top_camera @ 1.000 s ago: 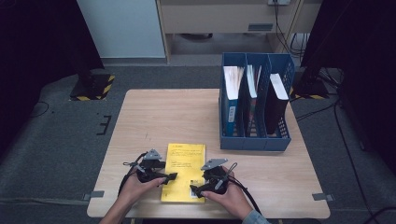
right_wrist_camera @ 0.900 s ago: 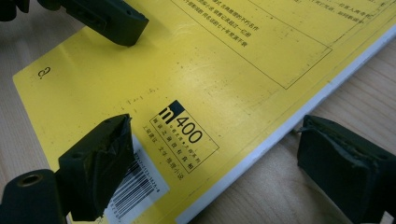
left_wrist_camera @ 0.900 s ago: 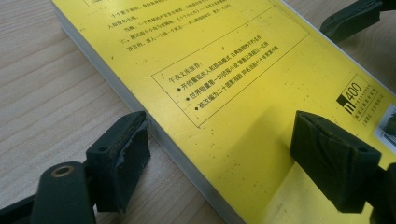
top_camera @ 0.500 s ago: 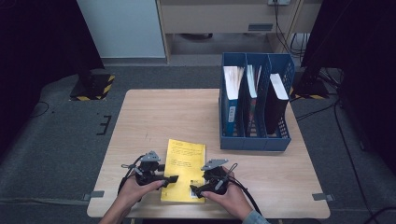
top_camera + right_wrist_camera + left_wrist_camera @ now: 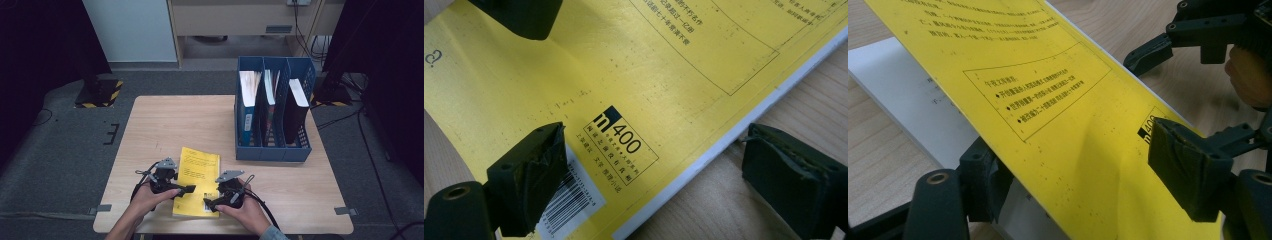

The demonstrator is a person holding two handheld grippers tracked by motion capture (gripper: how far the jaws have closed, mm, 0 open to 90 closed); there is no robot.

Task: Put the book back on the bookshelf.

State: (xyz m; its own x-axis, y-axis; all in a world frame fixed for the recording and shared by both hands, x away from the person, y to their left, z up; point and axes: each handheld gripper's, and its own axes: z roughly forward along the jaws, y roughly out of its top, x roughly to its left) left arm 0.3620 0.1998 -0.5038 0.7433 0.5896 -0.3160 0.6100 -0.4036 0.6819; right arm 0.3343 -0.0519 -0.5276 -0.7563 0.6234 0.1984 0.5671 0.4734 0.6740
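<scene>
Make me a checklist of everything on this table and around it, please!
Surface: wooden table, bare apart from the things below.
Job's things: yellow booklet lying near the front edge, its cover lifted on the left side.
Clutter: blue file holder with three slots, each holding books or folders.
Grippers: left gripper open, jaws either side of the lifted cover; right gripper open over the booklet's edge.
Cables: black cables trail from both grippers.
Surroundings: grey carpet, pale cabinet.
</scene>
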